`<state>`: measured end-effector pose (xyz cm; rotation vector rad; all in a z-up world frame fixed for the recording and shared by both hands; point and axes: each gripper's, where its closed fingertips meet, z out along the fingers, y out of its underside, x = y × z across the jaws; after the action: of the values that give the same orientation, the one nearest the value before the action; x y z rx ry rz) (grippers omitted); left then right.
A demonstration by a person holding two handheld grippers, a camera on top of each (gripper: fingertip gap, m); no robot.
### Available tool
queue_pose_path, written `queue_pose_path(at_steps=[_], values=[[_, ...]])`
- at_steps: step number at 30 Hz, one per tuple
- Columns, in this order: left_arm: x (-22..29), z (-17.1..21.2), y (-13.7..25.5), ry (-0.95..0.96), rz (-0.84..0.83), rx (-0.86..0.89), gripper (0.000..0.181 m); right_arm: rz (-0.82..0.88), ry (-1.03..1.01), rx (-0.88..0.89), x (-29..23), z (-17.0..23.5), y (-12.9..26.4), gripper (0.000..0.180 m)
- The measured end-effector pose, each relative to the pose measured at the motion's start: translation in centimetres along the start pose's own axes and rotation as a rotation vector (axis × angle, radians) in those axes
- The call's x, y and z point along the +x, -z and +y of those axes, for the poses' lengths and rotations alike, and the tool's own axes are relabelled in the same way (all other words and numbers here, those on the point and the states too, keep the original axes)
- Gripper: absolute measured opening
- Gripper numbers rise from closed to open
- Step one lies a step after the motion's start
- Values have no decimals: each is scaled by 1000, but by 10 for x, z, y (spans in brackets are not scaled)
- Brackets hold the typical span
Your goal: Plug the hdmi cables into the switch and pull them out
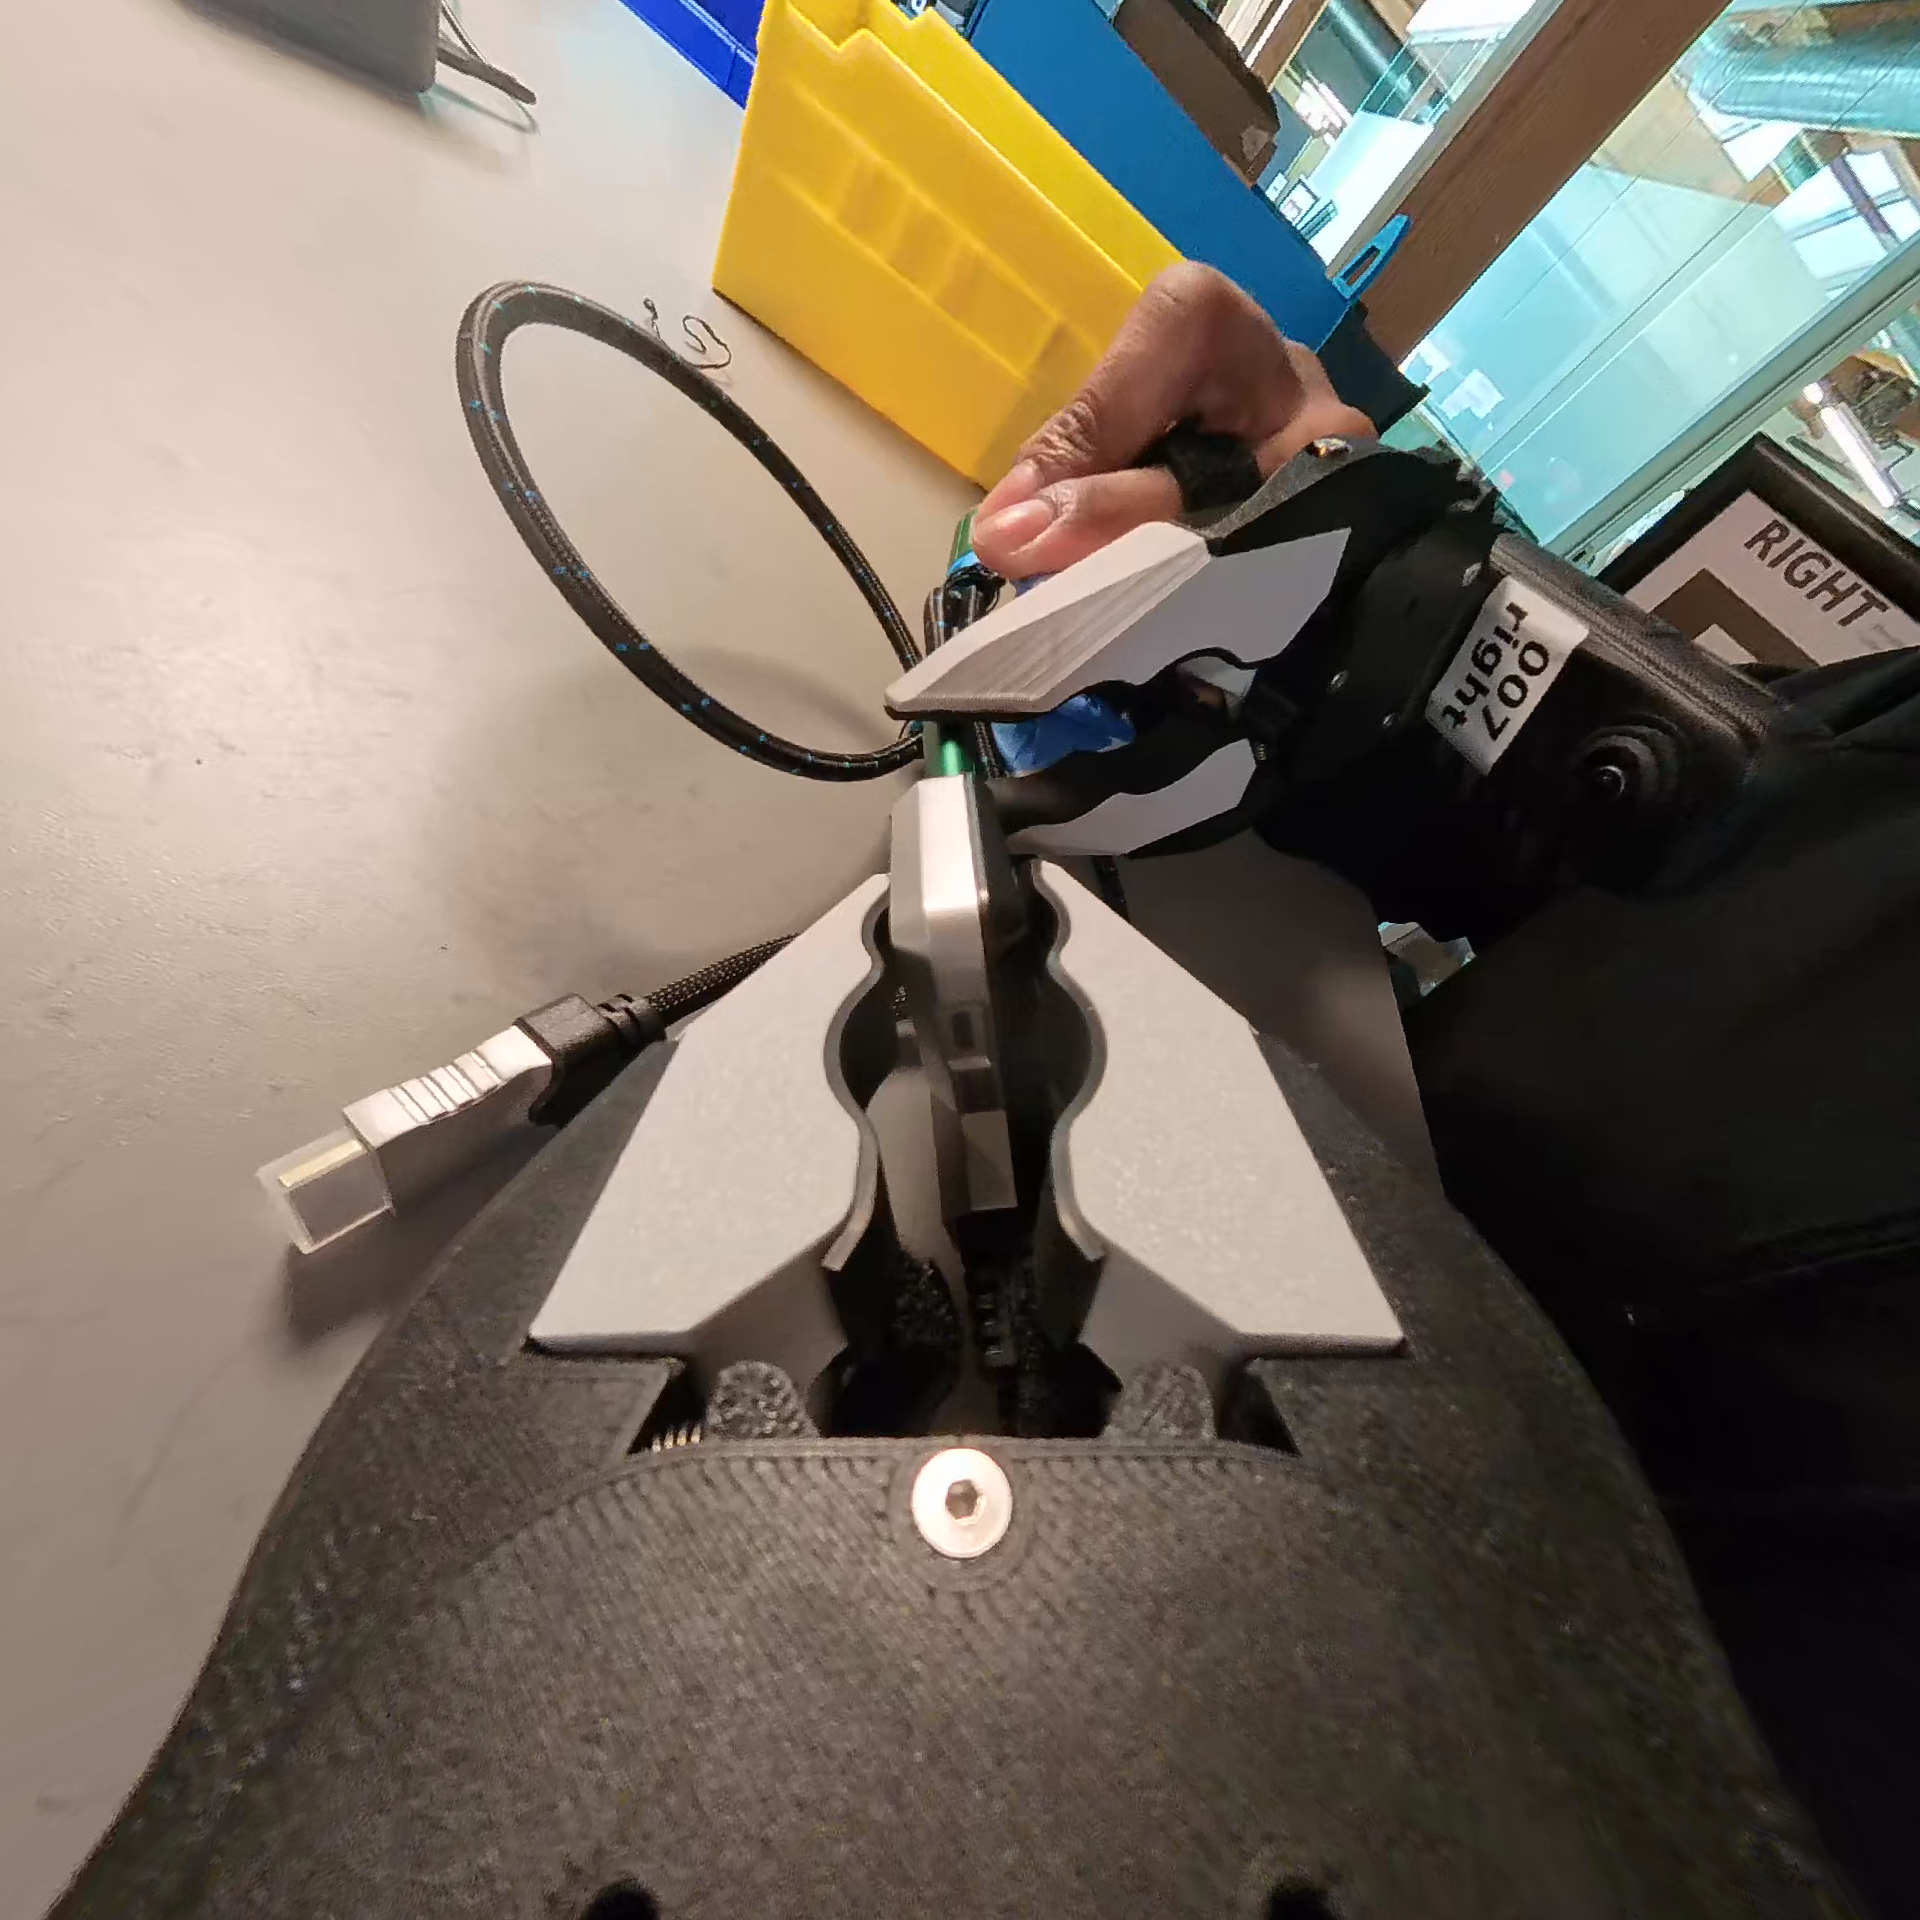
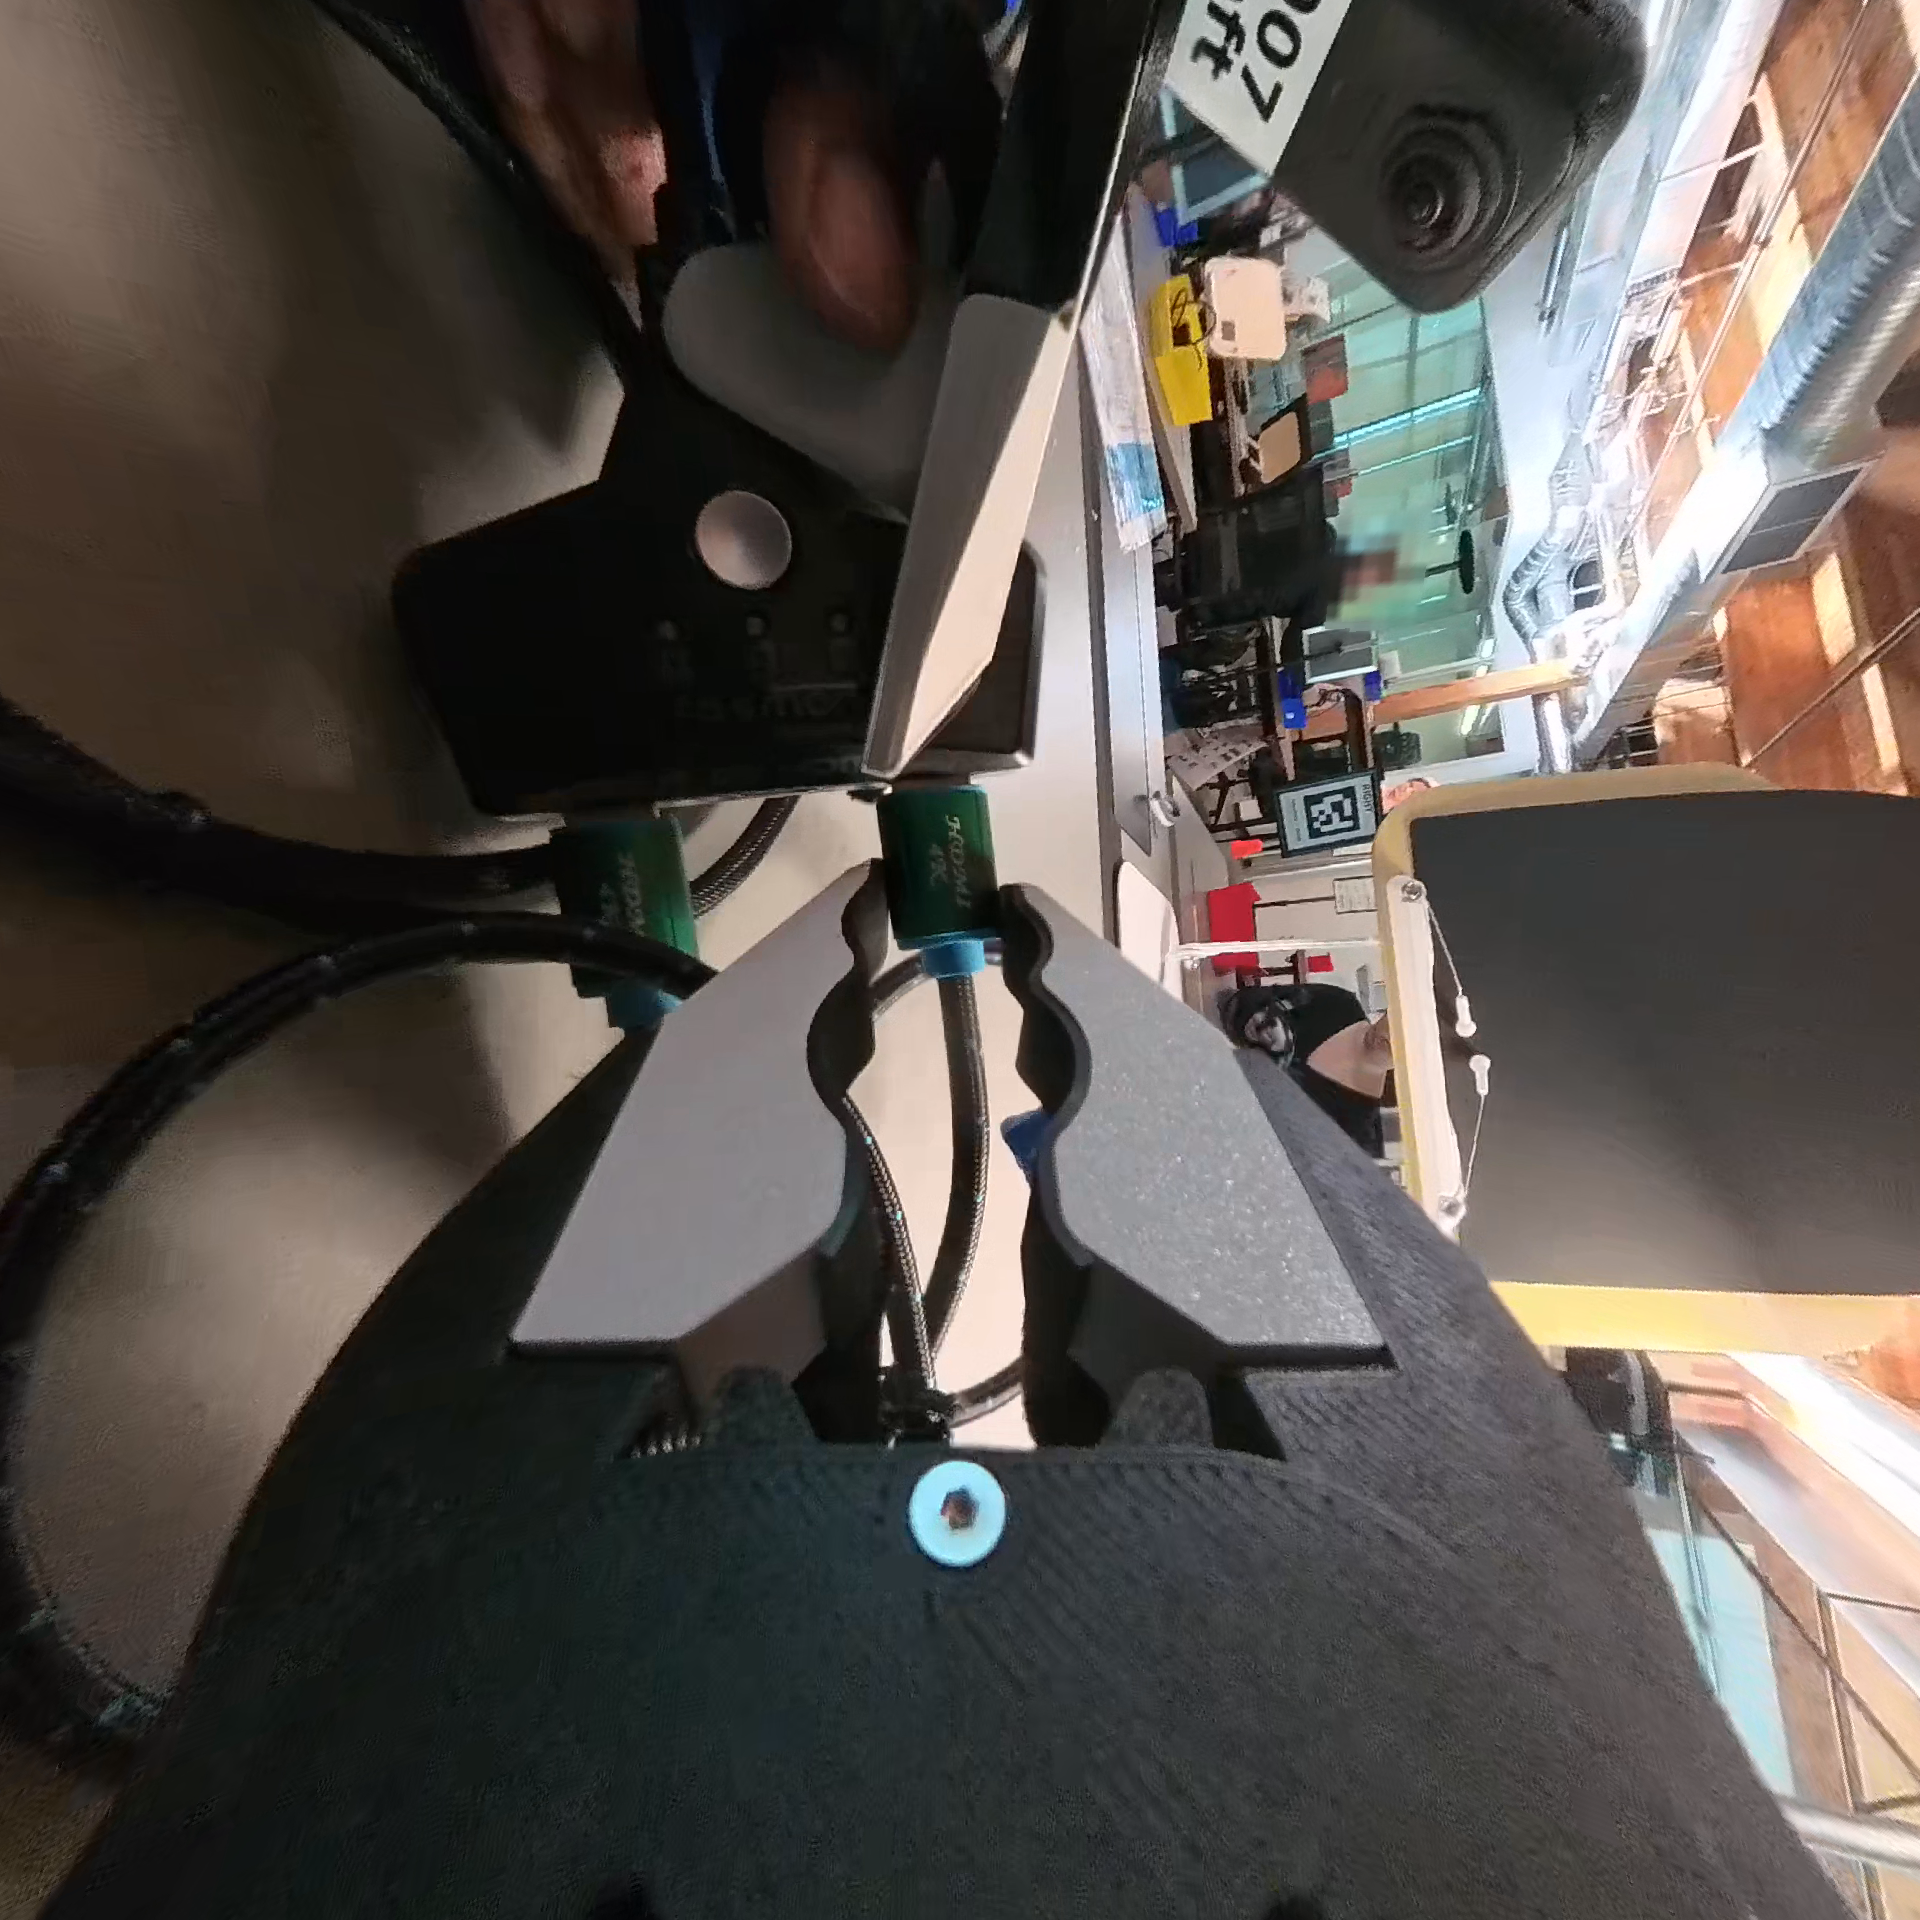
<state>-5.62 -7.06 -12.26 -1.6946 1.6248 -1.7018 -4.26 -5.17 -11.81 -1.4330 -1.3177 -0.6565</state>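
Observation:
In the left wrist view my left gripper (image 1: pixel 961 894) is shut on the HDMI switch (image 1: pixel 951 997), a thin grey and black box held edge-on above the table. In the right wrist view the switch (image 2: pixel 665 644) shows its black face with a round button, and a left finger (image 2: pixel 966 499) lies across it. My right gripper (image 2: pixel 940 899) is shut on a green HDMI plug (image 2: pixel 935 883) that is seated in the switch's edge. A second green plug (image 2: pixel 623 894) sits in the port beside it. The right gripper (image 1: pixel 966 764) also shows in the left wrist view, held by a hand.
A loose silver HDMI plug (image 1: pixel 416 1122) with a clear cap lies on the grey table (image 1: pixel 208 520) left of my left gripper. Its black braided cable (image 1: pixel 582 540) loops across the table. A yellow bin (image 1: pixel 914 260) and a blue bin (image 1: pixel 1143 135) stand behind. The tips of both grippers are at nearly the same place.

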Motion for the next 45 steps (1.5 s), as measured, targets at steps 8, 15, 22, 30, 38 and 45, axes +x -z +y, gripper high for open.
queue_pose_path(at_steps=[8,15,22,30,38,45], values=[[2,2,0,20,32,-11,21,-36,2,19,-2,-1,3,23],[1,-1,1,24,30,11,21,-21,-52,-15,3,3,1,23],[3,-2,0,17,37,15,22,-38,-24,13,4,1,6,23],[0,-4,1,33,33,27,21,-51,-72,-15,2,3,4,23],[-4,-11,4,35,2,73,21,-62,-81,-18,0,5,4,23],[2,-11,3,21,33,78,22,-55,-53,3,6,5,9,24]])
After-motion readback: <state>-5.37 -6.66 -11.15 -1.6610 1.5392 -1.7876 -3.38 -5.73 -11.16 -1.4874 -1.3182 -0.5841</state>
